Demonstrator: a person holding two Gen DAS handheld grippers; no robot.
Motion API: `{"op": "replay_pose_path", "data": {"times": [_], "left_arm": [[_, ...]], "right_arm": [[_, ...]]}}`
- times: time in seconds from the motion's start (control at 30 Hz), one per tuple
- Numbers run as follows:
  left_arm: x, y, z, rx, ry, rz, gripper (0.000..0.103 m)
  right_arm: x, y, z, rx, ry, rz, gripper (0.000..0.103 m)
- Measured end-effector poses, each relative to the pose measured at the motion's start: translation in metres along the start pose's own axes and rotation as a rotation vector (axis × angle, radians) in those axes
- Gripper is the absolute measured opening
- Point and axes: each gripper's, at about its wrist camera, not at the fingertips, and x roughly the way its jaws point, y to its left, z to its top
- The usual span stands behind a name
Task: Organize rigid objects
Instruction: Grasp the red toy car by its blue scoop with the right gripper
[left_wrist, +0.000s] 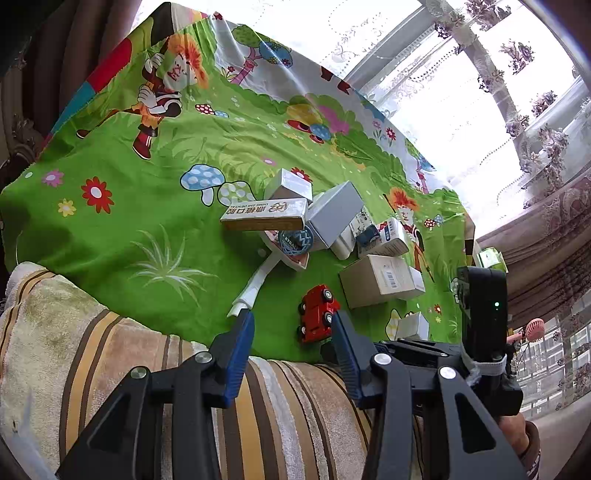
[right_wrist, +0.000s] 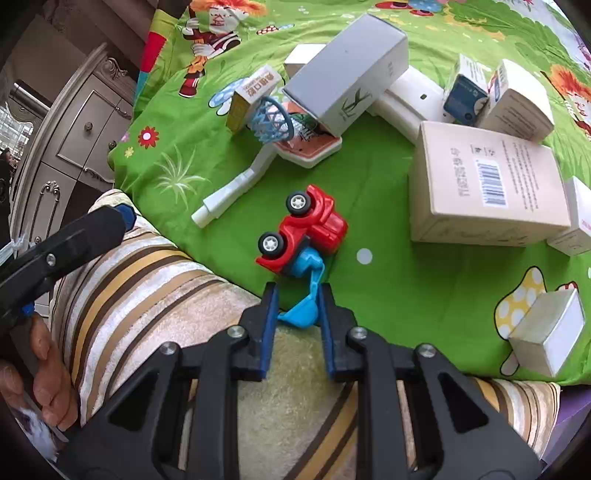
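Your right hand-held gripper (right_wrist: 297, 301) is pointing steeply down at the near edge of the green cartoon cloth (right_wrist: 388, 280), and its blue pads are closing in on the blue scoop (right_wrist: 301, 312) of the toy truck (right_wrist: 306, 229). The jaws are nearly together with the scoop between them; the right pad is lying against the scoop, while the left pad's contact is hard to make out. The red truck is lying on its side, wheels facing left, with its blue arm running from the body down to the scoop in your grip.

Your left hand-held gripper (left_wrist: 291, 323) is hovering partly open with nothing between its pads. In its view the truck (left_wrist: 317, 314) is sitting just beyond the right finger, and the white pole of the toy hoop (left_wrist: 255, 284) is ending beside the left finger. Your hand (right_wrist: 48, 373) is showing at the left edge of the right wrist view, wrapped round that gripper's handle.

Farther back, the hoop (right_wrist: 271, 122) with its blue net is lying toppled, its backboard under a tilted grey box (right_wrist: 343, 70). A yellow-edged box (right_wrist: 247, 99) is leaning just left of the net. To the right, a large beige box (right_wrist: 487, 184) with a barcode is lying flat, near the truck but apart from it. Smaller white boxes are crowding behind it, and one white box (right_wrist: 550, 328) is sitting alone at the near right on a mushroom print. A striped towel (right_wrist: 155, 280) is covering the near edge under both grippers.
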Motion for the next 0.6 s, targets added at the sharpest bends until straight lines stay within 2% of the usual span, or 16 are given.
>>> {"op": "replay_pose_path", "data": {"times": [0.1, 0.23, 0.4, 0.43, 0.47, 0.6], "left_arm": [[0.0, 0.0, -0.001, 0.003, 0.002, 0.001, 0.044], [0.001, -0.001, 0.0, 0.005, 0.004, 0.0, 0.042], [0.001, -0.001, 0.0, 0.004, 0.008, 0.003, 0.037], [0.001, -0.002, 0.0, 0.008, 0.01, 0.003, 0.035], [0.002, -0.002, 0.0, 0.013, 0.011, 0.003, 0.034], [0.004, -0.005, 0.0, 0.024, 0.018, 0.008, 0.03]], "right_arm": [[-0.02, -0.001, -0.007, -0.011, -0.077, -0.034, 0.025], [-0.039, 0.01, -0.006, -0.068, -0.163, -0.139, 0.025], [-0.061, 0.013, -0.017, -0.14, -0.217, -0.256, 0.023], [-0.066, 0.012, -0.02, -0.146, -0.226, -0.271, 0.02], [-0.068, 0.012, -0.022, -0.147, -0.233, -0.276, 0.013], [-0.083, -0.002, -0.033, -0.106, -0.254, -0.237, 0.012]]}}
